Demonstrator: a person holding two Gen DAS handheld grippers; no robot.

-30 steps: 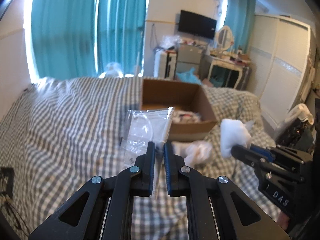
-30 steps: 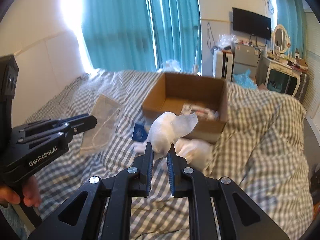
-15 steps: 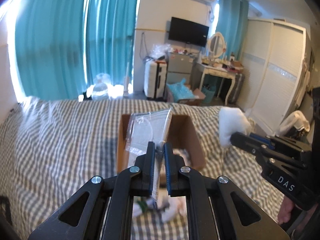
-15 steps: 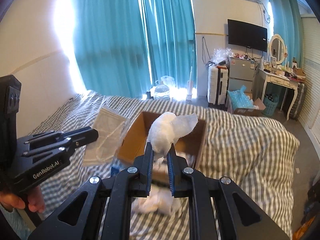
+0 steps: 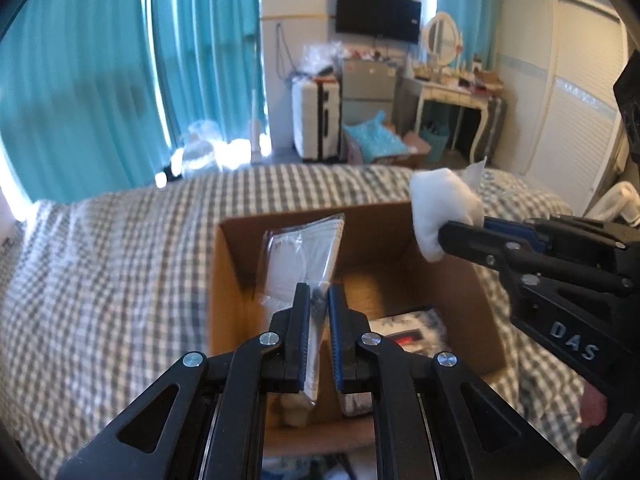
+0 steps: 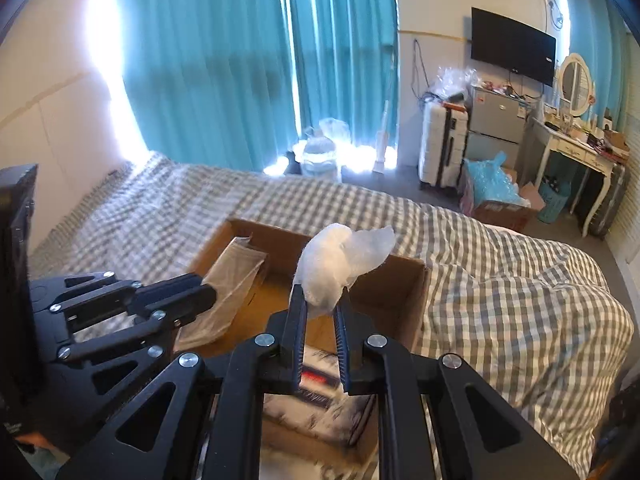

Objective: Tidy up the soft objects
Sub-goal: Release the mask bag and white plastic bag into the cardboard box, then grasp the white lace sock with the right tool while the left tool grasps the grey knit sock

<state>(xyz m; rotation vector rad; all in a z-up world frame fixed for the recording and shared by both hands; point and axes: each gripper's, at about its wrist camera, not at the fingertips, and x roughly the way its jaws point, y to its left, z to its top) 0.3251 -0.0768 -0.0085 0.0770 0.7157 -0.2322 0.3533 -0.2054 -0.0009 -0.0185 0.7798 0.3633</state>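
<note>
An open cardboard box (image 5: 240, 264) (image 6: 404, 280) stands on the checked bed. My left gripper (image 5: 319, 292) is shut on a flat clear plastic packet (image 5: 300, 256) and holds it over the box's left half; the same packet (image 6: 236, 276) juts from the left gripper (image 6: 208, 294) in the right wrist view. My right gripper (image 6: 320, 294) is shut on a white wad in clear plastic wrap (image 6: 336, 264), above the box's middle. In the left wrist view that wad (image 5: 440, 208) sticks out of the right gripper (image 5: 444, 236) over the box's far right corner.
Packaged items, one with a red label (image 6: 316, 380), lie on the box floor. The grey checked bedspread (image 5: 100, 280) spreads around the box. Beyond the bed are teal curtains (image 6: 240, 60), a white suitcase (image 6: 440, 144), a dressing table (image 6: 576, 156) and a wardrobe (image 5: 568, 92).
Both grippers have travelled forward with their loads, from short of the box to directly over its open top. A white bundle on the bed before the box has dropped out of view.
</note>
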